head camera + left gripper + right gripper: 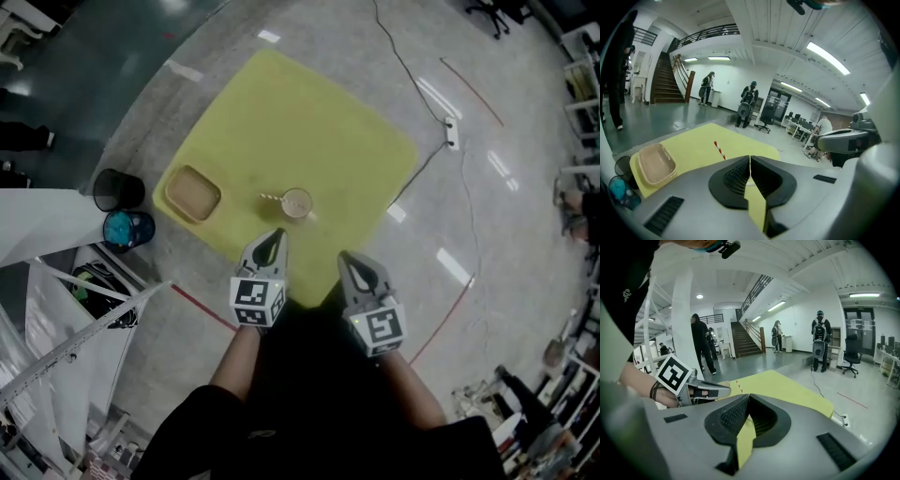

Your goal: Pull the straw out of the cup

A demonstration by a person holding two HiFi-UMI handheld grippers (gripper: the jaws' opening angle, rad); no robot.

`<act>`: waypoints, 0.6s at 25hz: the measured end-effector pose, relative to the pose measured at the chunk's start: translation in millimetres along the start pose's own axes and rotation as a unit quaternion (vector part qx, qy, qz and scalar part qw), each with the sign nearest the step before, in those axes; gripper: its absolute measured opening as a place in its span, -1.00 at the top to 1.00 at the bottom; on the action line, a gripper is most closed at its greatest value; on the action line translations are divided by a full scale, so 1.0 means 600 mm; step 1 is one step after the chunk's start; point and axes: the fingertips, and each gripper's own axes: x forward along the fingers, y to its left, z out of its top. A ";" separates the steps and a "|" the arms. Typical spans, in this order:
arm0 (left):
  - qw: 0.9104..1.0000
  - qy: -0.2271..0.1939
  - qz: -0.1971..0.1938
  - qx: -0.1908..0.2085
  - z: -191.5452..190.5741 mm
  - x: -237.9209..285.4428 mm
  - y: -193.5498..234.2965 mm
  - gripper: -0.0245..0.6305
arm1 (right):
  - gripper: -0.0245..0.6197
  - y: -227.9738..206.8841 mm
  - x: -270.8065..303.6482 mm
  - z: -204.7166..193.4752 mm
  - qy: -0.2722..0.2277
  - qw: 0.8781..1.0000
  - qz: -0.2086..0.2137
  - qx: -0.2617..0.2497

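**Head view:** A person's left gripper (277,233) and right gripper (344,255) hover at the near edge of a yellow bench (319,122). Both pairs of fingers are pressed together and empty. The cup (297,204) stands just ahead of the left fingers' tips, with its red-and-white straw (270,197) leaning out leftward over the rim. A tan tray (192,193) lies farther to their left.

**Left gripper view:** The fingers (733,177) meet in a thin seam with nothing between them. The straw (720,150) pokes up just beyond and left of the tips. The tray (656,163) sits well to their left. The cup is hidden behind the fingers.

**Right gripper view:** The fingers (729,416) are likewise closed on nothing. The left gripper (726,389) reaches in beside them at left. The straw (738,385) shows just past its tip, above the bench (787,385).
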 end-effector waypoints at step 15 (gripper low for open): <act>0.998 0.013 0.036 -0.046 -0.020 0.060 0.055 0.78 | 0.87 -0.035 0.061 0.017 0.023 0.999 0.043 -0.020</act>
